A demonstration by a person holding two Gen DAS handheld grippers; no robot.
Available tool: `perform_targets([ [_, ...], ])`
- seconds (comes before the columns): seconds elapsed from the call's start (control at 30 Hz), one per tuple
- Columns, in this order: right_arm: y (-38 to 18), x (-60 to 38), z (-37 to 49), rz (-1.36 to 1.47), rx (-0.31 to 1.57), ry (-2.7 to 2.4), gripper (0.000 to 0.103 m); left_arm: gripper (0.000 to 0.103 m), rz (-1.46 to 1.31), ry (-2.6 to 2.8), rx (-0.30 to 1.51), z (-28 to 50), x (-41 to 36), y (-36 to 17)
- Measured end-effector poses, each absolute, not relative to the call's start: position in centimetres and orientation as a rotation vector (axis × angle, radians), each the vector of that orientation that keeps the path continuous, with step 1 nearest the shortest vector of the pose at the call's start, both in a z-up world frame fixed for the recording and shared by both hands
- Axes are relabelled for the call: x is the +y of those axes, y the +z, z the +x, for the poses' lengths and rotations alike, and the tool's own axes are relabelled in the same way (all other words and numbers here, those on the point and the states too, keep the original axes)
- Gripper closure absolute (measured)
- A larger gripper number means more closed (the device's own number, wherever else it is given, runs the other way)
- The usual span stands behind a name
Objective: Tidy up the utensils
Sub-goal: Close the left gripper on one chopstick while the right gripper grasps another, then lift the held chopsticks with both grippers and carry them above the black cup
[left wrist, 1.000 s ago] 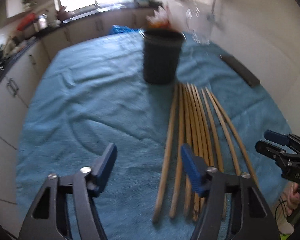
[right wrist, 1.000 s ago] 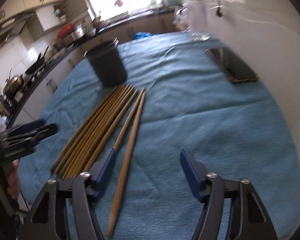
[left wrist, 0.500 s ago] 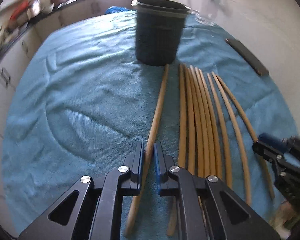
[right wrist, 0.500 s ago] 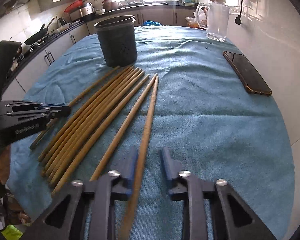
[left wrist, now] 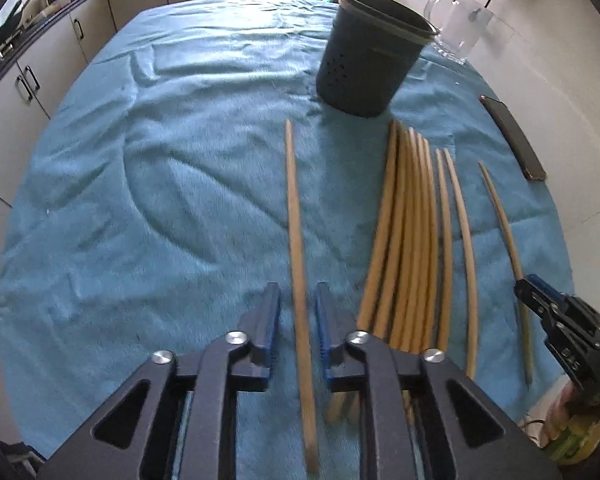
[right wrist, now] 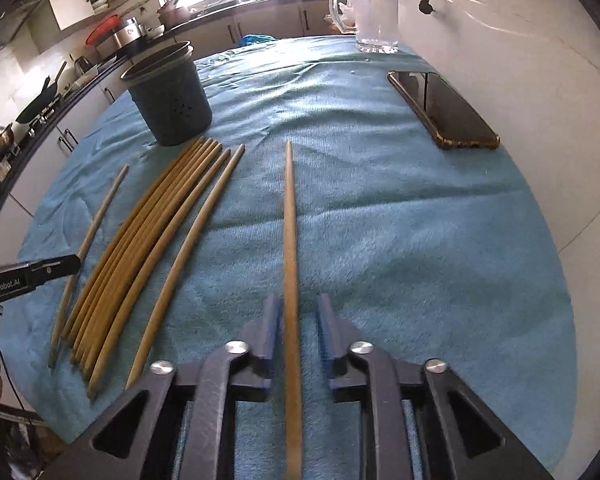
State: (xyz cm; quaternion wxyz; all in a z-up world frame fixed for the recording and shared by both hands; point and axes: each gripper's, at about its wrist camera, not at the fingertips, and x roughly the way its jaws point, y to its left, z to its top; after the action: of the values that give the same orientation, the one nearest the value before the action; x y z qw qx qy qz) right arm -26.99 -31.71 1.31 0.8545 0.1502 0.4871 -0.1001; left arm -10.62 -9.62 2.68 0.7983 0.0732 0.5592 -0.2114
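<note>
Both tongs, left (left wrist: 296,316) and right (right wrist: 298,322), spread around single chopsticks (left wrist: 294,216) (right wrist: 289,220) near the holder (left wrist: 370,64); either stick may slip free.

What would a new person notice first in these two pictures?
Probably the row of long wooden chopsticks on the blue towel, in front of the dark holder. Each gripper, left and right, has one chopstick lying between its opening jaws. A phone lies near the towel's right edge, by the wall.
</note>
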Motion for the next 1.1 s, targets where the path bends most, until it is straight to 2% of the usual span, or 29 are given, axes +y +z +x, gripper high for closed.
perform_targets([
  [0.07,1.3,-32.1,-26.3,0.312,1.038,-0.194,0.072,0.077,0.175,-0.447,1.198,-9.4,-10.1,2.6],
  [0.33,0.9,-34.7,-21.8,0.295,1.087,-0.196,0.072,0.076,0.182,-0.421,1.21,-4.4,-11.4,1.9],
  [0.7,0.8,-35.0,-16.5,0.246,1.116,-0.18,0.072,0.075,0.221,-0.432,1.17,-2.0,-13.8,2.0],
  [0.73,0.8,-35.1,-16.3,0.248,1.114,-0.179,0.073,0.075,0.223,-0.433,1.164,-2.0,-13.9,2.0],
  [0.8,0.7,-35.2,-16.0,0.247,1.11,-0.184,0.083,0.075,0.227,-0.435,1.148,-1.9,-14.3,1.8],
  [0.87,0.7,-35.4,-15.8,0.247,1.106,-0.181,0.095,0.082,0.234,-0.436,1.133,-2.0,-14.8,1.9],
  [0.9,0.7,-35.5,-15.7,0.254,1.104,-0.176,0.096,0.098,0.237,-0.44,1.128,-2.0,-14.9,1.9],
  [1.1,1.8,-36.1,-16.4,0.32,1.056,-0.153,0.097,0.097,0.185,-0.465,1.099,-2.9,-14.0,3.6],
])
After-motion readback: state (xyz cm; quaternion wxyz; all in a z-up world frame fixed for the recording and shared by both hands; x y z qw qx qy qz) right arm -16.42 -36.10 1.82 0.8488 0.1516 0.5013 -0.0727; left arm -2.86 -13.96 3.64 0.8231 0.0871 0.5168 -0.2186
